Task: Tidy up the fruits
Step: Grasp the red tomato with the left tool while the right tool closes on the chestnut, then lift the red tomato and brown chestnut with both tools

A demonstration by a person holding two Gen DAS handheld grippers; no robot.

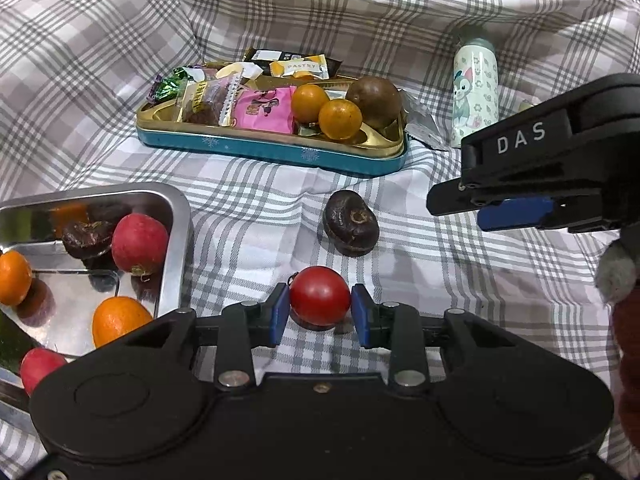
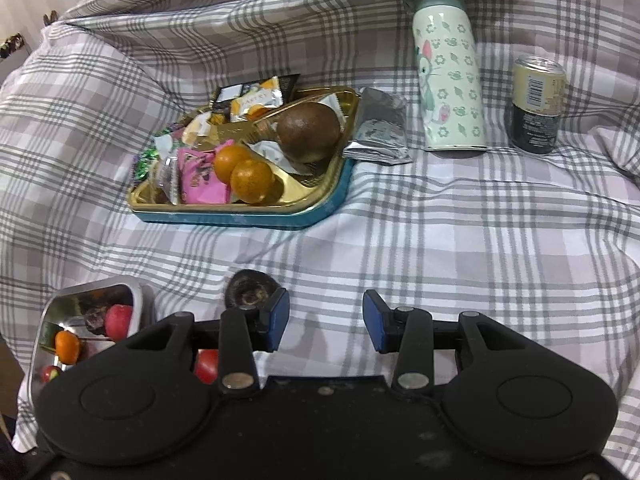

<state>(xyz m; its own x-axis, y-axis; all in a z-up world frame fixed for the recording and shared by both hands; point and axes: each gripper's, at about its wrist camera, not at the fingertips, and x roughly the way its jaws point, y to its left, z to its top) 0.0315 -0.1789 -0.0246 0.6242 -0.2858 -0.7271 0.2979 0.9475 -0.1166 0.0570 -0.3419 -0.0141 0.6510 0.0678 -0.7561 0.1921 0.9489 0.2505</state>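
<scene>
My left gripper (image 1: 320, 314) has its blue pads on both sides of a red tomato (image 1: 320, 295) that sits on the checked cloth; the pads touch it. A dark brown fruit (image 1: 351, 224) lies just beyond, also seen in the right wrist view (image 2: 250, 288). A steel tray (image 1: 176, 240) at the left holds red, orange and dark fruits. A blue-and-gold tin (image 1: 280, 152) further back holds two oranges (image 1: 340, 119), a large brown fruit (image 1: 374, 102) and snack packets. My right gripper (image 2: 326, 320) is open and empty above the cloth.
A patterned white bottle (image 2: 448, 80) and a can (image 2: 538, 106) stand at the back right. A silver packet (image 2: 380, 128) lies beside the tin. The right gripper shows at the right edge of the left wrist view (image 1: 520, 184).
</scene>
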